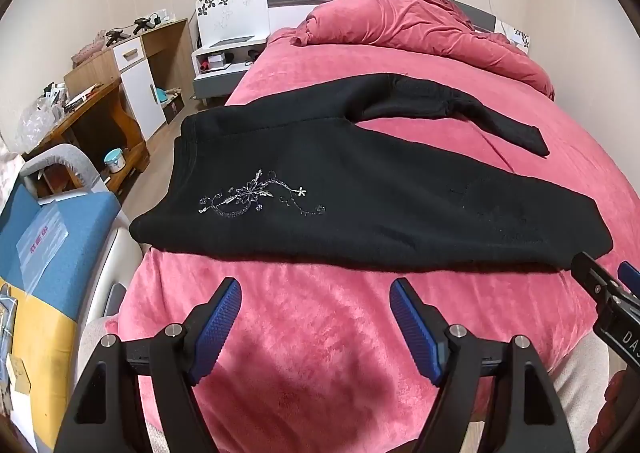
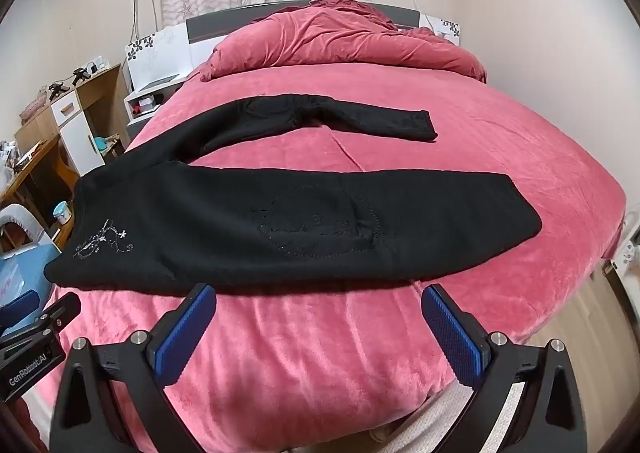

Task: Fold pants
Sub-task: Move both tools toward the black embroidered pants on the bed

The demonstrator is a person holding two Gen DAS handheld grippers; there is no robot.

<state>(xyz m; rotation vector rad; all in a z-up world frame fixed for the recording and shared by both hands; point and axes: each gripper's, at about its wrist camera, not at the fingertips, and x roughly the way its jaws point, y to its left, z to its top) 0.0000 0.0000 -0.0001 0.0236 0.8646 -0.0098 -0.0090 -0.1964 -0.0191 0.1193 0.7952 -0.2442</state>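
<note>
Black pants (image 1: 360, 189) with a silver flower embroidery (image 1: 256, 195) lie spread flat across the pink bed, waist to the left, legs splayed to the right. They also show in the right wrist view (image 2: 280, 221). The near leg lies along the bed's front; the far leg (image 2: 340, 117) bends toward the duvet. My left gripper (image 1: 316, 291) is open and empty, hovering just short of the pants' near edge. My right gripper (image 2: 320, 297) is open and empty, in front of the near leg. Each gripper shows at the edge of the other's view.
A pink blanket (image 1: 320, 333) covers the bed; a rumpled red duvet (image 2: 340, 37) lies at the headboard. Left of the bed stand a nightstand (image 1: 224, 53), a wooden desk with a white cabinet (image 1: 132, 73), and a blue and yellow box (image 1: 48, 253). Bare floor lies to the right (image 2: 600, 333).
</note>
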